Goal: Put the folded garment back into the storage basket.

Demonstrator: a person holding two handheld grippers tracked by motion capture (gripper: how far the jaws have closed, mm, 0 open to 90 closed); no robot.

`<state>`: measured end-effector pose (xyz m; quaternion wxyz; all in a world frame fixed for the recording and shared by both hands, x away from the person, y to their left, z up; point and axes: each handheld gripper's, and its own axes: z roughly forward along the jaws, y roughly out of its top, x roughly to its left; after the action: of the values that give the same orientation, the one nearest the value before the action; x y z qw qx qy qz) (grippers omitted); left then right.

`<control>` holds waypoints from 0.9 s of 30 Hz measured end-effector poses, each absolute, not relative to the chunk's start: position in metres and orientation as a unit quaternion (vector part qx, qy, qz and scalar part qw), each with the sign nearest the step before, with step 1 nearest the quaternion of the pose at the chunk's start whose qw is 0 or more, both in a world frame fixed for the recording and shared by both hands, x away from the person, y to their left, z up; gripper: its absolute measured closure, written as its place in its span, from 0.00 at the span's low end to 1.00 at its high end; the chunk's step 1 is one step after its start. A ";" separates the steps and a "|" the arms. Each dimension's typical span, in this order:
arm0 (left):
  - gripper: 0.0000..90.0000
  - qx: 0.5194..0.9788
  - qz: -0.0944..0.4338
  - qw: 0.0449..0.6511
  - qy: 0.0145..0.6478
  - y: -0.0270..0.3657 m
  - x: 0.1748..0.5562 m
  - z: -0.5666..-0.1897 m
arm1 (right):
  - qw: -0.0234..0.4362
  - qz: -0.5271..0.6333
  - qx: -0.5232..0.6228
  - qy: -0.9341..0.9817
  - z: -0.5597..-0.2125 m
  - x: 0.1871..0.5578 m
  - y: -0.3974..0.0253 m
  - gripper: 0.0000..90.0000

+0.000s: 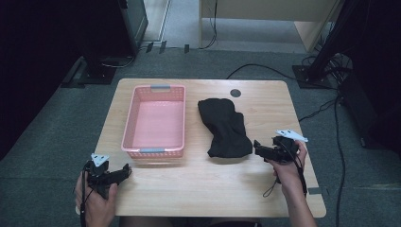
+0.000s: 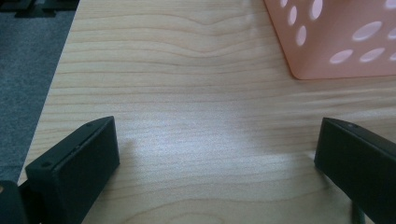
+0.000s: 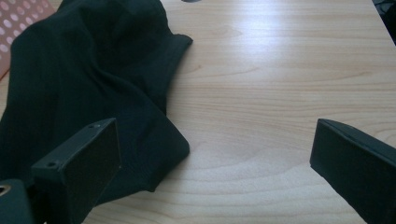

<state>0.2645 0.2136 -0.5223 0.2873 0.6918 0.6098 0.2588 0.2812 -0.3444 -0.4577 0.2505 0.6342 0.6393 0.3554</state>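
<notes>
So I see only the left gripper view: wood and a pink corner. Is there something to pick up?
Observer: Yes, a black cloth lies crumpled on the table, to the right of the pink basket.
Operator: Is the right gripper near it?
Observer: The right gripper is open beside the cloth's near corner, one jaw over its edge.
Operator: Is the basket empty?
Observer: Yes, the high view shows nothing inside it.

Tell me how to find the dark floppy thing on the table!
Look at the wooden table. Right of the pink basket, just ahead of the right gripper, lies a black cloth. It's the table's one soft, crumpled thing; the basket is stiff plastic with holes.
</notes>
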 end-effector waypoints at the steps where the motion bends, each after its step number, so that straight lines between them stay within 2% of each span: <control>1: 0.00 0.692 0.259 0.287 0.610 0.214 0.264 -0.522 | 0.251 0.356 0.634 0.639 -0.457 0.282 -0.343 0.02; 27: 0.00 0.692 0.259 0.287 0.610 0.214 0.264 -0.522 | 0.254 0.368 0.609 0.655 -0.442 0.309 -0.307 0.02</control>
<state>0.2645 0.2136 -0.5223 0.2874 0.6918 0.6097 0.2589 0.3086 -0.3070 -0.4420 0.2541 0.6086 0.6554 0.3681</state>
